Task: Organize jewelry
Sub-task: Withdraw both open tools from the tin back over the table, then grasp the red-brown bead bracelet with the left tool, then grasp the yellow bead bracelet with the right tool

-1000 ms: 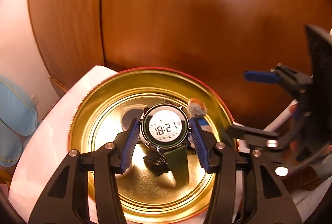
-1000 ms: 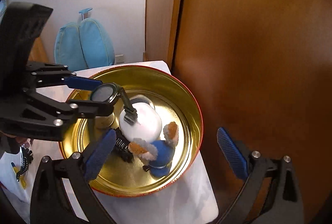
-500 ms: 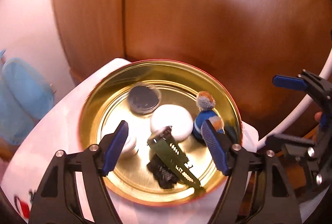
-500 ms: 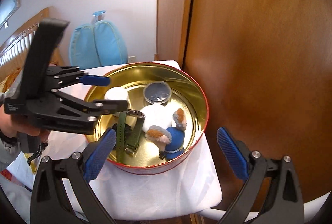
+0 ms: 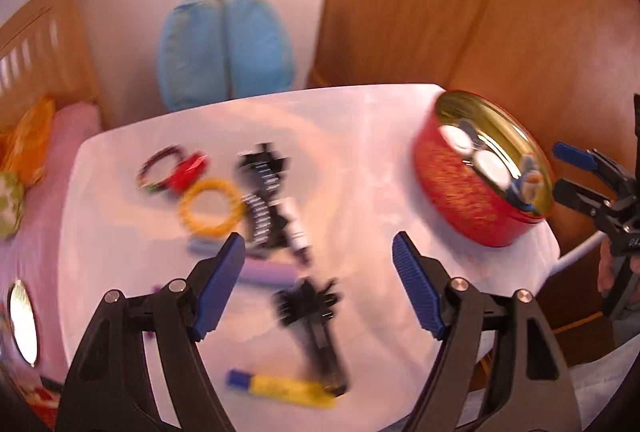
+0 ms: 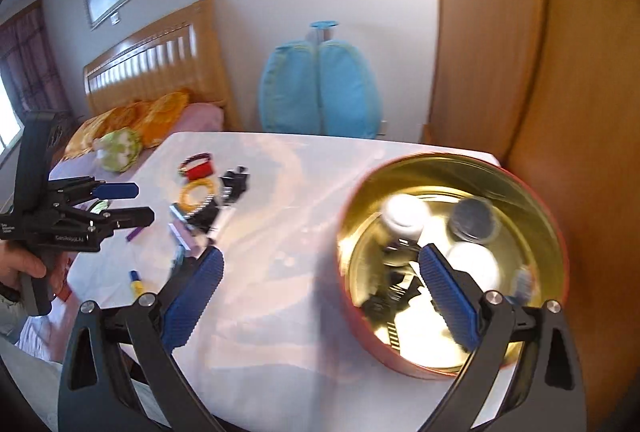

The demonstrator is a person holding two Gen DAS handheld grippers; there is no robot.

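Two grippers, both with jaws apart and nothing between them. Left gripper (image 5: 318, 278) hangs over the loose pile on the tabletop (image 5: 352, 159); right gripper (image 6: 320, 294) hangs at the near rim of the red tin (image 6: 554, 232), which stands at the tabletop's right end.

Inside the tin's gold interior lie a watch (image 6: 394, 272) with dark strap, two white round pieces, a dark round lid and a small blue figure, so part of the sorting looks done.

Left on the tabletop: a yellow bangle (image 5: 210, 207), a dark bracelet (image 5: 160, 167) touching a red piece, black claw clips (image 5: 264, 167), a black strap-like piece (image 5: 316, 328), a lilac bar and a yellow and blue tube (image 5: 280, 388). Motion blur hides finer detail. By this count, more than half seems to remain.

A white cloth covers the tabletop. Beyond stand a blue bag (image 6: 320, 87) against a white wall, a wooden door at right, and a bed (image 6: 160, 43) with slatted headboard, pink sheet and orange pillows at left. A framed picture hangs above it.
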